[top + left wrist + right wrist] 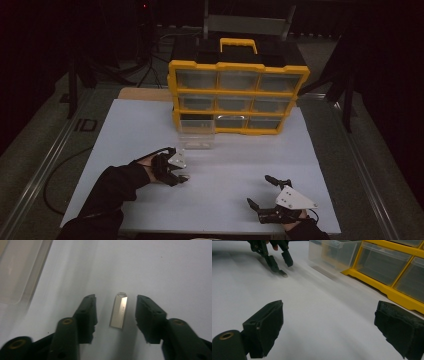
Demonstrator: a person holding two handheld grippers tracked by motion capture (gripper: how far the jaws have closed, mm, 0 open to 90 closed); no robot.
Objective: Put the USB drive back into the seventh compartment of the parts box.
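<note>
Left claw (116, 315) over the USB stick (119, 310)
Jaws spread either side, not touching; stick's long axis runs along them.

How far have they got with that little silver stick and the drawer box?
One clear drawer is already pulled out of the yellow organizer onto the table. In hand: the left gripper straddles the small metal USB stick, its pads not yet touching it. Left: grip and lift it, probably into the drawer. The right gripper waits open.
</note>
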